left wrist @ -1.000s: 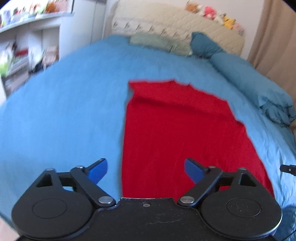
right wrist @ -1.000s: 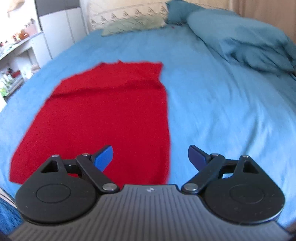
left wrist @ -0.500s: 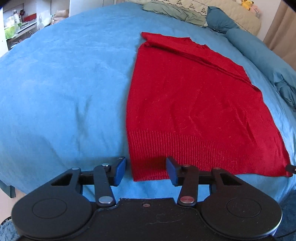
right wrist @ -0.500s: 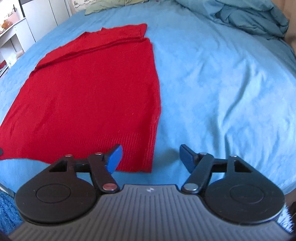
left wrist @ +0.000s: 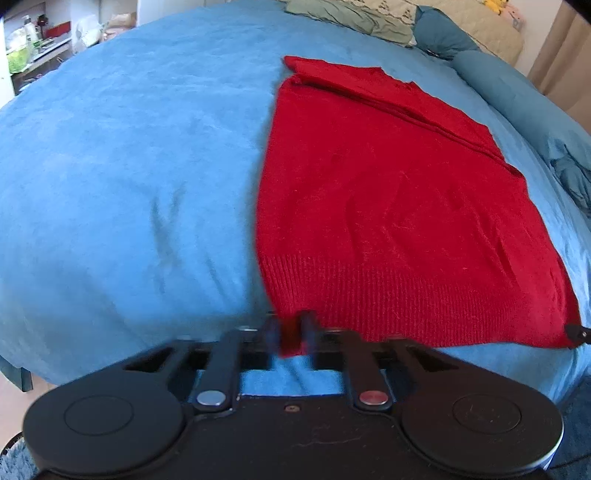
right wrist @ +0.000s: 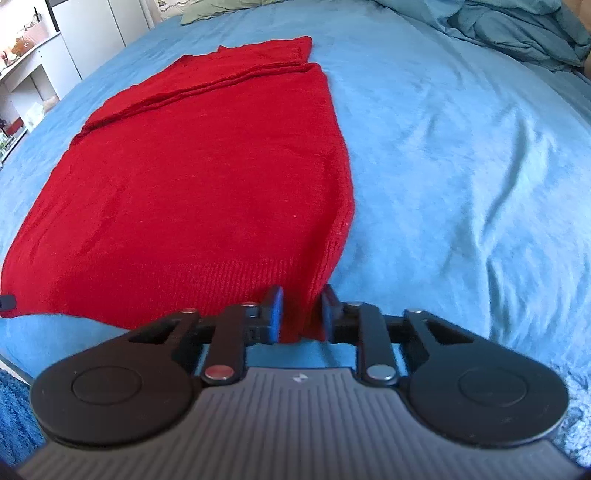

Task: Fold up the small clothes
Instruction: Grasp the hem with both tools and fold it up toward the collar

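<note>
Pinching hem corners: left gripper point(left wrist: 290, 334) | right gripper point(right wrist: 301, 314) | red sweater point(left wrist: 388, 206)

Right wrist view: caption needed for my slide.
Right gripper pinches the near right hem corner of a red sweater on a blue bedspread.

Wide blue bedspread point(left wrist: 129, 155) stretching across the bed, daylight glancing off its soft creases, quilted beige headboard point(left wrist: 480, 29) standing at the far end, teal bedding point(right wrist: 517, 26) lying bunched alongside, white shelving point(right wrist: 33, 70) holding clutter by the wall, tan curtain point(left wrist: 561, 70) hanging in the corner
</note>
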Demonstrator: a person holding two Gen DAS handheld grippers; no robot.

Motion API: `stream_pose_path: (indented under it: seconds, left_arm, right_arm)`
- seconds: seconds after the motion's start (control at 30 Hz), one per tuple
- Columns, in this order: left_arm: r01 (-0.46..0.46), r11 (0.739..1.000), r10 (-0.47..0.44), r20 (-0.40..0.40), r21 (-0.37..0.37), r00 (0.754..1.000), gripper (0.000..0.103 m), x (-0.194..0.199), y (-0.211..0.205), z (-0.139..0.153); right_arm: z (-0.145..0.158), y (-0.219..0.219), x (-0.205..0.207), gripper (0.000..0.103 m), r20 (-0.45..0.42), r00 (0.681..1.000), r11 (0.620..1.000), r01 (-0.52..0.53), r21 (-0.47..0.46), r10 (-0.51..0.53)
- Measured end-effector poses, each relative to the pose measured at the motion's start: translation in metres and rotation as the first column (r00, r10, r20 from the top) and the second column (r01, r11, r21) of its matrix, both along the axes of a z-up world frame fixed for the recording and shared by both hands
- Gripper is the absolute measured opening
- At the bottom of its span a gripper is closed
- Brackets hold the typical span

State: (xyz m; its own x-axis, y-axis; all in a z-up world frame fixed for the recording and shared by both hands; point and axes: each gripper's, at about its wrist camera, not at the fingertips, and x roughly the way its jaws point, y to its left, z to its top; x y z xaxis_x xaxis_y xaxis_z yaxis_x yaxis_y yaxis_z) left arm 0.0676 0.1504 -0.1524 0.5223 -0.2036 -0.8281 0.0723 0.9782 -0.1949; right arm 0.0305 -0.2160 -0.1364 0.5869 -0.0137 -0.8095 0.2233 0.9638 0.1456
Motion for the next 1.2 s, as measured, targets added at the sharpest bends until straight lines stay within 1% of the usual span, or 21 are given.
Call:
stream_pose_path:
  seconds: [0.03, 0.1, 0.17, 0.23, 0.3, 0.4, 0.5, 0.57, 0.67, 0.73, 0.83, 0.9, 0.97, 1.03, 1.1, 1.2]
  left_arm:
    - [0.0, 1.0, 0.0, 0.001, 0.004, 1.0, 0.005, 0.0, 0.0, 0.002]
    - [-0.002, 1.0, 0.002, 0.006, 0.009, 1.0, 0.005, -0.001, 0.0, 0.006]
    - [-0.01, 1.0, 0.01, 0.031, 0.017, 0.999, 0.005, -0.002, 0.001, 0.016]
    - [-0.018, 1.0, 0.017, 0.073, 0.015, 0.997, 0.005, 0.0, 0.004, 0.031]
    - [-0.024, 1.0, 0.024, 0.127, -0.004, 0.992, 0.005, 0.005, 0.007, 0.053]
    - [-0.022, 0.999, 0.027, 0.219, -0.026, 0.975, 0.005, 0.02, 0.008, 0.088]
    - [-0.014, 0.999, 0.027, 0.312, -0.044, 0.95, 0.005, 0.047, 0.002, 0.123]
    - [-0.01, 0.999, 0.025, 0.365, -0.042, 0.931, 0.005, 0.075, -0.004, 0.143]
    - [-0.017, 0.999, 0.033, 0.421, -0.041, 0.907, 0.005, 0.126, -0.019, 0.165]
    - [-0.03, 0.999, 0.042, 0.44, -0.034, 0.897, 0.005, 0.159, -0.029, 0.17]
    - [-0.055, 0.998, 0.058, 0.46, -0.02, 0.886, 0.005, 0.214, -0.045, 0.17]
    - [-0.077, 0.997, 0.077, 0.459, -0.018, 0.885, 0.005, 0.249, -0.05, 0.161]
    - [-0.1, 0.995, 0.098, 0.448, -0.021, 0.889, 0.005, 0.279, -0.055, 0.148]
    - [-0.126, 0.992, 0.121, 0.426, -0.017, 0.897, 0.005, 0.313, -0.061, 0.129]
    - [-0.145, 0.989, 0.133, 0.406, -0.002, 0.904, 0.005, 0.338, -0.067, 0.11]
    - [-0.168, 0.986, 0.148, 0.367, 0.022, 0.918, 0.005, 0.373, -0.076, 0.074]
  right_arm:
    - [0.001, -0.001, 0.0, 0.022, 0.004, 1.0, 1.0, 0.003, 0.001, -0.003]
    - [0.004, -0.005, 0.0, 0.021, 0.015, 1.0, 1.0, 0.019, 0.019, -0.019]
    - [0.011, -0.01, 0.0, 0.02, 0.033, 0.999, 0.999, 0.033, 0.03, -0.034]
    - [0.024, -0.017, -0.001, 0.02, 0.07, 0.996, 0.998, 0.046, 0.051, -0.05]
    - [0.04, -0.024, 0.003, 0.02, 0.11, 0.992, 0.996, 0.049, 0.07, -0.057]
    - [0.068, -0.034, 0.016, 0.02, 0.179, 0.982, 0.995, 0.038, 0.09, -0.053]
    - [0.097, -0.043, 0.042, 0.02, 0.254, 0.966, 0.994, 0.023, 0.11, -0.051]
    - [0.114, -0.052, 0.067, 0.02, 0.299, 0.953, 0.991, 0.018, 0.13, -0.057]
    - [0.137, -0.063, 0.115, 0.02, 0.351, 0.935, 0.991, 0.002, 0.136, -0.05]
    - [0.149, -0.07, 0.15, 0.02, 0.377, 0.925, 0.992, -0.007, 0.125, -0.041]
    - [0.16, -0.08, 0.209, 0.02, 0.396, 0.917, 0.993, -0.002, 0.115, -0.044]
    - [0.159, -0.089, 0.252, 0.02, 0.396, 0.917, 0.993, 0.004, 0.117, -0.051]
    - [0.152, -0.093, 0.291, 0.02, 0.386, 0.921, 0.995, 0.007, 0.101, -0.046]
    - [0.137, -0.092, 0.326, 0.02, 0.364, 0.93, 0.997, 0.017, 0.07, -0.041]
    - [0.113, -0.09, 0.361, 0.02, 0.338, 0.94, 0.998, 0.024, 0.051, -0.04]
    - [0.072, -0.089, 0.398, 0.02, 0.298, 0.954, 0.999, 0.034, 0.025, -0.04]
